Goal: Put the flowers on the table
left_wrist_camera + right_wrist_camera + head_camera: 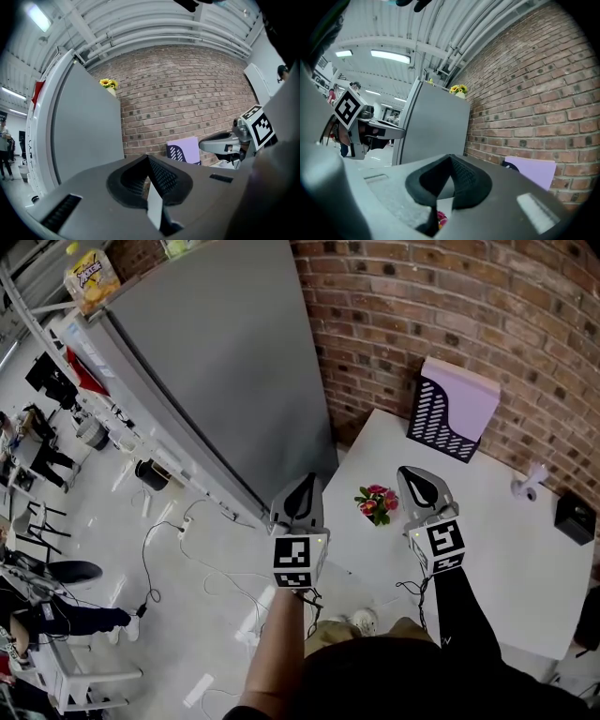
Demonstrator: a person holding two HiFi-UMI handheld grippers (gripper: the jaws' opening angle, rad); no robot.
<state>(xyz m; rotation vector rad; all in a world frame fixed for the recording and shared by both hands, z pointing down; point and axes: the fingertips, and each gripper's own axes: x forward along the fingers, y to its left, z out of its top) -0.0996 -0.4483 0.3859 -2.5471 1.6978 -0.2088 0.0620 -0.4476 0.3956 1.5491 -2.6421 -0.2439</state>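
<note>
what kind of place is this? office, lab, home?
Probably a break corner of an open office or lab: exposed brick wall, a tall grey fridge beside a white table with a purple file tray, and office chairs across the floor.

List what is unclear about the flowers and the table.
Pink flowers: container too small to tell in head view; right gripper view shows only a sliver under the shut right tongs.
Sunflowers: too small in both gripper views.
Table: near edge hidden by the person's arm, head view.
</note>
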